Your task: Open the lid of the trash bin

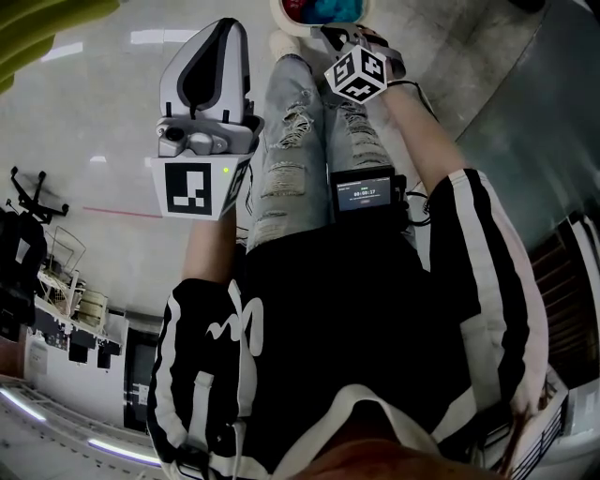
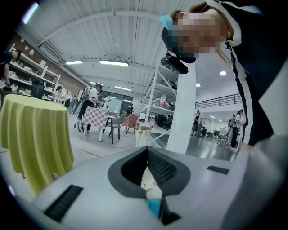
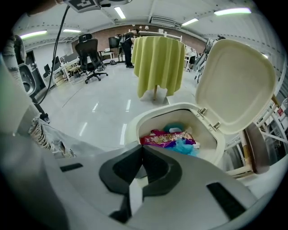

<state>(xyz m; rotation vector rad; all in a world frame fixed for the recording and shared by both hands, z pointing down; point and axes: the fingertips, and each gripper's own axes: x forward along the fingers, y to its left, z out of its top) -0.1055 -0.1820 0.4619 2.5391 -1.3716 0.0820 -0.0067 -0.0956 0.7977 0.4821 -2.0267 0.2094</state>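
Note:
The cream trash bin [image 3: 135, 128] stands with its lid [image 3: 234, 85] swung up and back, so the inside shows. Coloured wrappers and blue scraps [image 3: 168, 138] lie in it. In the head view only the bin's rim [image 1: 281, 21] shows at the top edge, past the person's knees. My right gripper [image 3: 143, 146] hangs just short of the bin's near rim, jaws shut and holding nothing; its marker cube [image 1: 356, 73] shows from above. My left gripper [image 1: 228, 28] is raised at the left, far from the bin. It is also shut [image 2: 147, 148] and holds nothing, and its camera looks out into the hall.
A round table under a yellow-green cloth [image 3: 157, 60] stands behind the bin and shows again in the left gripper view [image 2: 33, 134]. Metal shelving [image 2: 159, 117] and a white pillar [image 2: 182, 117] rise ahead of the left gripper. Office chairs [image 3: 90, 56] and people stand farther off.

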